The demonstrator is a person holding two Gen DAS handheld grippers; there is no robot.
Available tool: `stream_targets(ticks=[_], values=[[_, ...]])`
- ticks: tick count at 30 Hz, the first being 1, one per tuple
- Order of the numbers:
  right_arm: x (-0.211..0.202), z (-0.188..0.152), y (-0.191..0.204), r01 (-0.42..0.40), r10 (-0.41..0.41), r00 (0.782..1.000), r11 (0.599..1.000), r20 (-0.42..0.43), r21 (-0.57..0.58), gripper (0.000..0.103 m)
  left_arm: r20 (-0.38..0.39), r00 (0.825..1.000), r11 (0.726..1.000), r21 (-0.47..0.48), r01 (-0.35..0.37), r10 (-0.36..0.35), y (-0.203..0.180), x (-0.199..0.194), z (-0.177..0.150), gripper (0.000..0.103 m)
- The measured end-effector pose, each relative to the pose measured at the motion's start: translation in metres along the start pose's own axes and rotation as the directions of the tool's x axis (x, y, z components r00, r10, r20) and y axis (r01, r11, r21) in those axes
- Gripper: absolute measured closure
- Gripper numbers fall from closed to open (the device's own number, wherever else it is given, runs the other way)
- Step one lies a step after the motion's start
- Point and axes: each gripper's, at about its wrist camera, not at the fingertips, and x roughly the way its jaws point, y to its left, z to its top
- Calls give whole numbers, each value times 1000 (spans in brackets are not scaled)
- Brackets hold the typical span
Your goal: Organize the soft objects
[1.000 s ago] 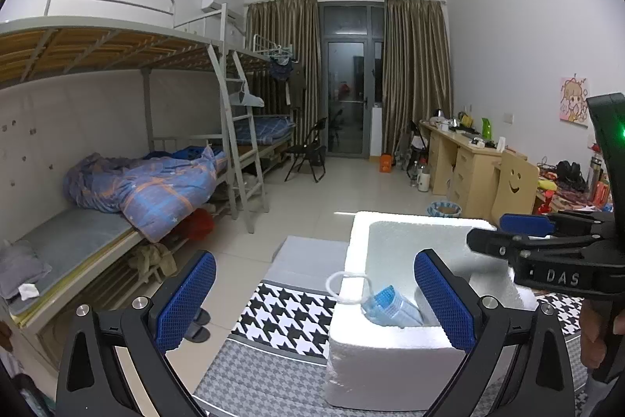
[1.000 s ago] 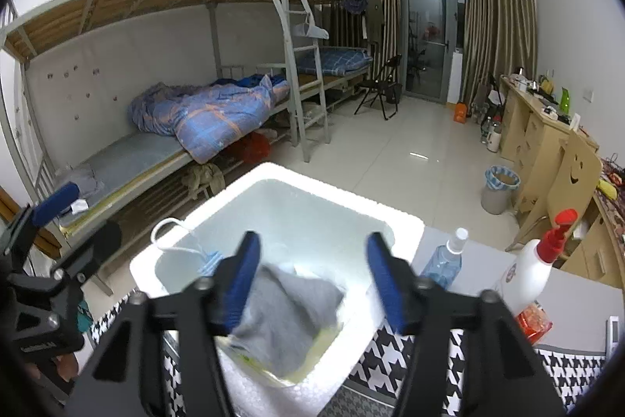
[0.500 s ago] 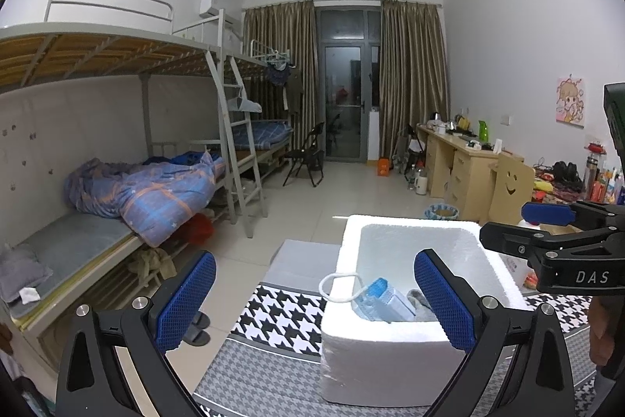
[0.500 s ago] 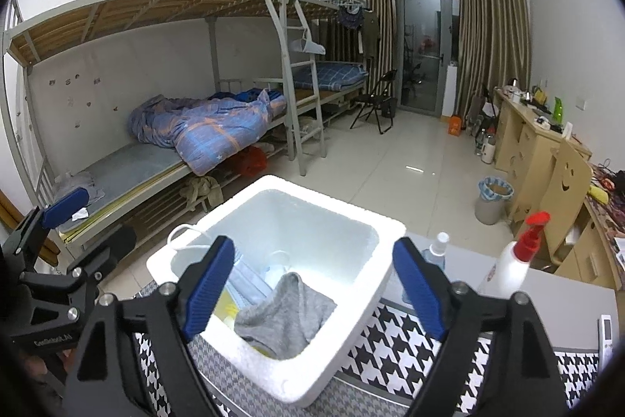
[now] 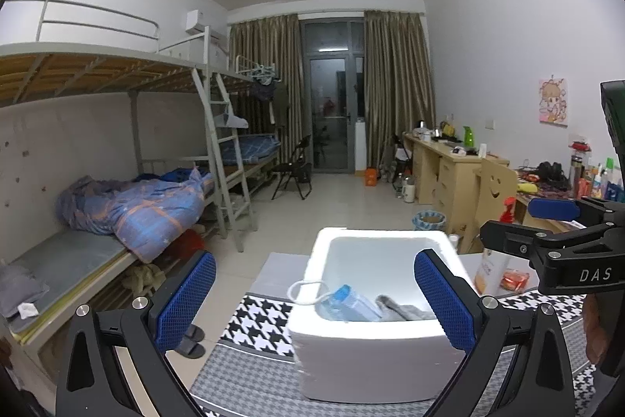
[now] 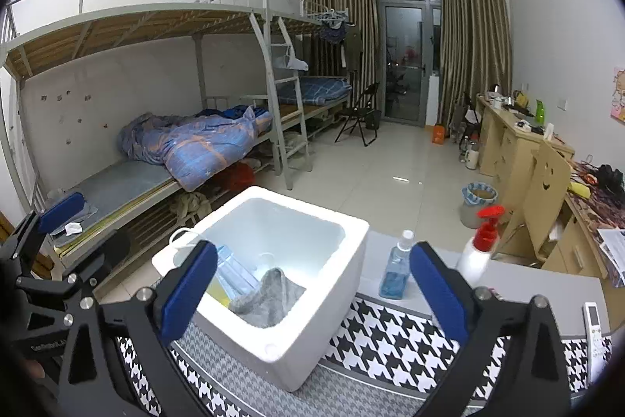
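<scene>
A white foam box [image 6: 312, 323] [image 5: 371, 362] stands on a black-and-white houndstooth mat [image 6: 390, 335]. Inside it lie a crumpled grey cloth [image 6: 267, 296] [image 5: 404, 311] and a pack of blue face masks [image 6: 234, 270] [image 5: 347, 303], with a white ear loop [image 5: 304, 294] hanging over the rim. My right gripper [image 6: 312, 249] hovers above and behind the box; its jaws are opening and nothing is between them. My left gripper [image 5: 314, 260] is wide open and holds nothing, level with the box's near-left side. Each gripper shows at the edge of the other's view.
A clear bottle of blue liquid [image 6: 394, 272] and a white spray bottle with a red head [image 6: 478, 249] stand right of the box. A remote [image 6: 593, 319] lies at the table's right edge. A bunk bed [image 6: 187, 143] lines the left wall; desks [image 6: 519, 143] line the right.
The right gripper let go of the grey cloth, which now lies in the box, and its jaws widened as it drew back and up. The left gripper also pulled back from the box.
</scene>
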Motion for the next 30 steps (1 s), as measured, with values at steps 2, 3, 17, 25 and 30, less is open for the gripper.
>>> stream_targets(ticks=[2,3,17,25,30], values=[[-6,0,-1,19,-19,1000,1000,12,-2,2,8,1000,1000,12,3,-3,-5,-2,1,1],[-9,0,-3,25,-25,999,1000,20,1,2,11,1000,1000,16,7,-7,-6,-3,2,1],[-52,-23,-19,112,-113,991,994,73,9,1,32,996,996,36,81,-82,-33,-19,6,1],[-74,-35,-21,144,-145,984,989,100,16,1,39,994,994,36,102,-104,-43,-31,4,1],[-86,-42,-26,156,-159,981,987,112,35,1,48,992,992,49,117,-120,-48,-41,5,1]])
